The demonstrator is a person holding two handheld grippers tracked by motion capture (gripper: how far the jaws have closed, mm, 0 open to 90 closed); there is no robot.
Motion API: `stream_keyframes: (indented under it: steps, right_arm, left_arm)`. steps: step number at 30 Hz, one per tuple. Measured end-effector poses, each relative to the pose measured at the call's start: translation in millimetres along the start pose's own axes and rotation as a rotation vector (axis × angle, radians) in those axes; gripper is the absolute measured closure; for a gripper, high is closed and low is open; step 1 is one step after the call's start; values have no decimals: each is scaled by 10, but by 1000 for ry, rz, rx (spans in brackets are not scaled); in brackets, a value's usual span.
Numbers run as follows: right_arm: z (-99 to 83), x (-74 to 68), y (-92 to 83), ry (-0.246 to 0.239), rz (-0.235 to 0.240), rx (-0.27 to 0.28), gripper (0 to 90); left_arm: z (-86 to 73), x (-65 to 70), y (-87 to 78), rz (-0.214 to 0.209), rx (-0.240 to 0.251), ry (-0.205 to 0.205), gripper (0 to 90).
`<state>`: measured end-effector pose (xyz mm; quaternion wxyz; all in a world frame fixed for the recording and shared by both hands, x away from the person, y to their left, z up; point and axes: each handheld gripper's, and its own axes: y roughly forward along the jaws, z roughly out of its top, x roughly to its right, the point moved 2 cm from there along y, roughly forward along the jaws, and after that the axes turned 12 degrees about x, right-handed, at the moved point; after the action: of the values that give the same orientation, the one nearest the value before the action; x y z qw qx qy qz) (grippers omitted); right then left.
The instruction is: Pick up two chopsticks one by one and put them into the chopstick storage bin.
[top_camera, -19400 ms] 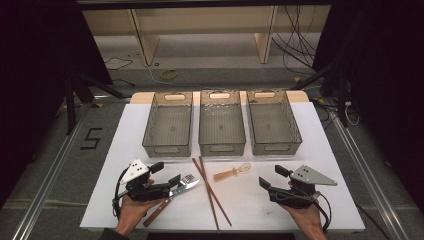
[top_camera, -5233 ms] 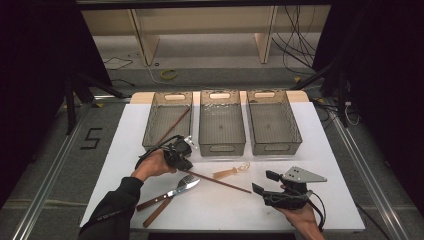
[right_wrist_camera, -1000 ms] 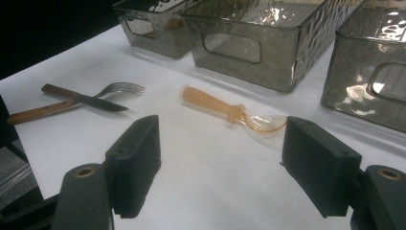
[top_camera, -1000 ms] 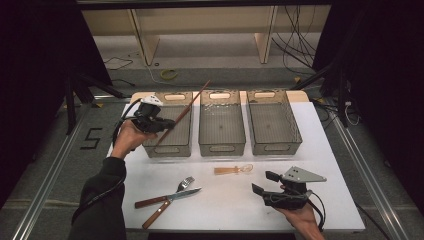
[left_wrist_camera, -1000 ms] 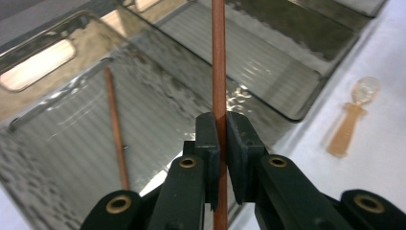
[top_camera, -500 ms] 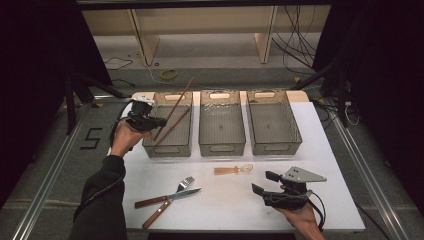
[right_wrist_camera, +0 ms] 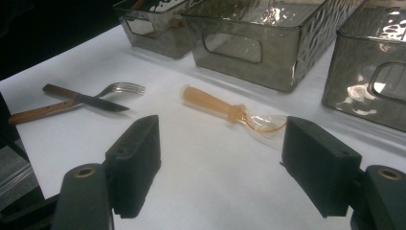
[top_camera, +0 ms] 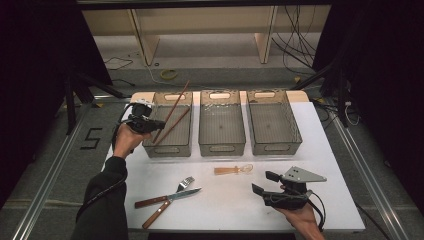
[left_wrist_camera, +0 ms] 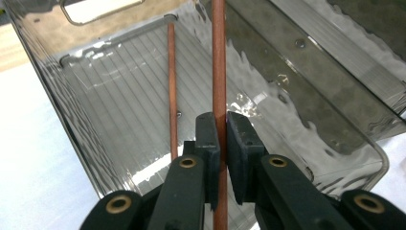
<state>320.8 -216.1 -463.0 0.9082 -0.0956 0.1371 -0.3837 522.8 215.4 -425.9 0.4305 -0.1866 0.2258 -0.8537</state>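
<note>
Brown chopstick (left_wrist_camera: 219, 72) clamped in left tool (left_wrist_camera: 223, 143), over left bin (top_camera: 170, 145), right tool (right_wrist_camera: 225, 167) wide

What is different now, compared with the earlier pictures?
Both chopsticks left the table. One lies in the left bin; the left gripper holds the second chopstick and has lowered it into that bin. The right gripper, spoon, fork and knife stayed.

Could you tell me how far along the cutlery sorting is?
One thin brown wooden chopstick already lies in the left smoky plastic bin. The left tongs hold the second chopstick over it. The orange-handled clear spoon, wooden-handled knife and fork remain on the white table.
</note>
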Motion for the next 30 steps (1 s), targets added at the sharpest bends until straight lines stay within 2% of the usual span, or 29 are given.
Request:
stream_keyframes:
  steps: [10, 13, 15, 17, 18, 22, 24, 26, 28, 30]
  right_arm:
    - [0, 1, 1, 1, 1, 0, 301]
    - [2, 0, 1, 2, 1, 1, 301]
    - [0, -1, 1, 0, 0, 0, 301]
    - [2, 2, 1, 1, -1, 1, 301]
    - [0, 5, 3, 2, -1, 0, 301]
    - [2, 1, -1, 0, -1, 3, 301]
    - [0, 3, -1, 0, -2, 1, 301]
    - [-1, 4, 0, -1, -2, 0, 301]
    - [-1, 2, 5, 1, -2, -2, 301]
    - [-3, -2, 3, -4, -2, -6, 301]
  left_arm:
    - [-133, -32, 73, 18, -47, -21, 830]
    - [-139, -44, 78, 31, -51, -42, 816]
    - [-131, -36, 56, 25, -43, -33, 767]
    - [-111, -6, 21, 25, -31, -37, 633]
    - [-102, 15, -3, 22, -24, -34, 599]
    - [-92, 107, -135, -47, 37, -12, 510]
    - [-115, 158, -190, -58, 49, -4, 462]
    - [-142, 206, -221, -75, 33, 21, 421]
    - [-149, 252, -256, -75, 10, 53, 379]
    - [-146, 293, -304, -84, 24, 56, 363]
